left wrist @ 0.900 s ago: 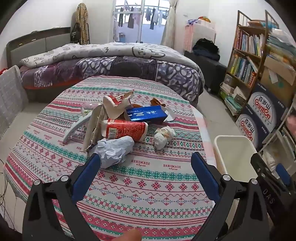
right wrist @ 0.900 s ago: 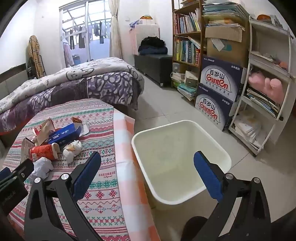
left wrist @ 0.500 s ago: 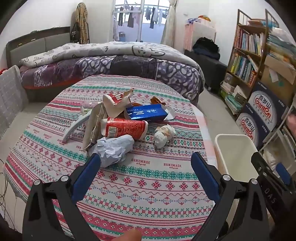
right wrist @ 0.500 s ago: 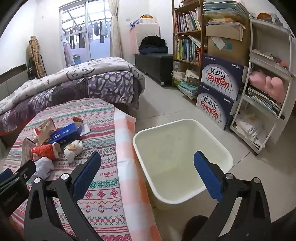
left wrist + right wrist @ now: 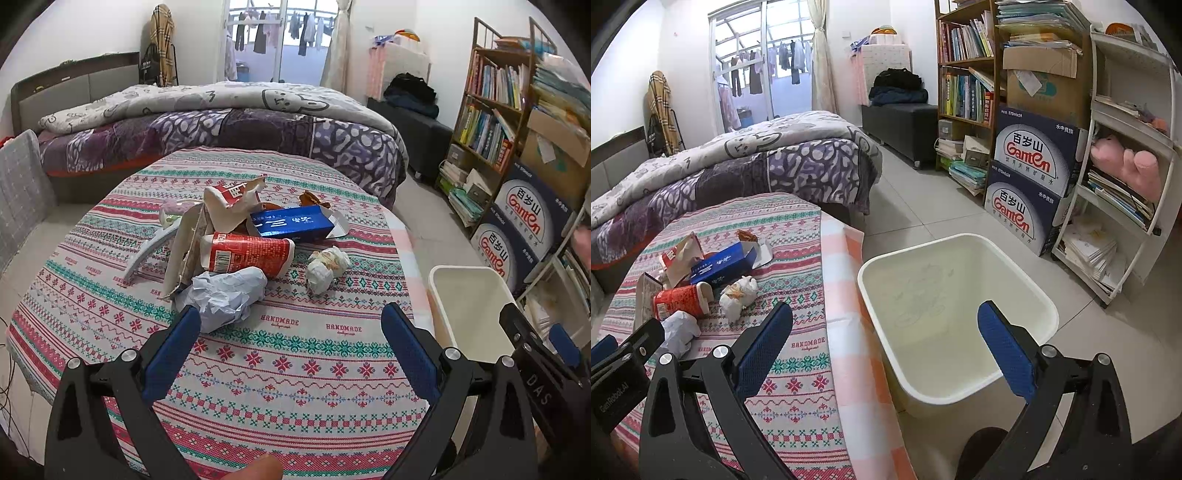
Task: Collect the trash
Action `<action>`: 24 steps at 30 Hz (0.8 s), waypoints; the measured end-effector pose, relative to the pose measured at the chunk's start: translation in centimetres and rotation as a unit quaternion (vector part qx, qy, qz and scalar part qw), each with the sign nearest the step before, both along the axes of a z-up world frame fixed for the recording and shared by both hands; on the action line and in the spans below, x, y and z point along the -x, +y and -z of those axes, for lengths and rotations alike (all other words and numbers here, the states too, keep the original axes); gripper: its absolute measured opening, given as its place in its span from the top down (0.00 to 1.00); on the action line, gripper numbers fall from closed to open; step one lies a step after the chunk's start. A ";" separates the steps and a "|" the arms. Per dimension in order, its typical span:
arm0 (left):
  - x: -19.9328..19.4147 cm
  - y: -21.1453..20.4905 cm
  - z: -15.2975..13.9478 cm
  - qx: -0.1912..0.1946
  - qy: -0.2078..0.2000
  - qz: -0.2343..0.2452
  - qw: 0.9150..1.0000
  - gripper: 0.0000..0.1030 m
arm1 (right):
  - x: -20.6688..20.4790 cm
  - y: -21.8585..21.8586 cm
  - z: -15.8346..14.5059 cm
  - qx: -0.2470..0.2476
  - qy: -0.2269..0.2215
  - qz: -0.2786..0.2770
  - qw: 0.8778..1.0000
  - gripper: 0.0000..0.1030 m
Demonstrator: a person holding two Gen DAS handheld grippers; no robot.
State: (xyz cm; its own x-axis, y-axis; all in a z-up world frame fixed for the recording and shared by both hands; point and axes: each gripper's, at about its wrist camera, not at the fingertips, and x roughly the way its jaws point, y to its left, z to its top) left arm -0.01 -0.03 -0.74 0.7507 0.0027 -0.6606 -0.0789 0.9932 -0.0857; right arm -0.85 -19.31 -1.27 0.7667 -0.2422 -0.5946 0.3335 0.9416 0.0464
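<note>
A heap of trash lies on the round patterned table [image 5: 295, 354]: a crumpled pale blue paper [image 5: 225, 297], a red cup on its side [image 5: 247, 254], a blue box [image 5: 291, 223], a small white paper wad [image 5: 327, 264] and torn cartons [image 5: 229, 201]. My left gripper [image 5: 291, 321] hovers open just short of the blue paper, nothing between its fingers. In the right wrist view, my right gripper [image 5: 882, 321] stands open above the cream waste bin [image 5: 1027, 291] beside the table, holding nothing. The same red cup [image 5: 681, 299] and blue box [image 5: 722, 264] show at left.
A bed [image 5: 221, 122] with a purple quilt stands behind the table. Bookshelves [image 5: 967, 74] and stacked water cartons [image 5: 1030, 181] line the right wall. A white rack [image 5: 1126, 166] stands near the bin. Tiled floor [image 5: 912, 206] lies between bed and shelves.
Both views have shifted slightly; the trash heap sits a little higher in the left wrist view and the bin a little further right in the right wrist view. Both grippers stay open.
</note>
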 end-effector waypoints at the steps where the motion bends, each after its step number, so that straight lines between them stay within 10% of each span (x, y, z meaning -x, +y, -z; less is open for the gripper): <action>1: 0.0 0.0 0.0 -0.001 0.000 0.000 1.000 0.07 | 0.0 0.1 0.0 -0.001 0.000 0.000 1.000 0.07; 24: -0.3 0.0 0.7 -0.006 0.006 0.001 1.000 0.07 | -0.1 0.0 0.3 -0.002 0.004 -0.004 1.000 0.07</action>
State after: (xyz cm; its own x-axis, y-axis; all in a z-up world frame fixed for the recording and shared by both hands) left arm 0.27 -0.07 -1.43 0.7429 0.0093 -0.6693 -0.0783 0.9943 -0.0730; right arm -0.76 -19.29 -1.56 0.7640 -0.2344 -0.6011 0.3266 0.9440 0.0470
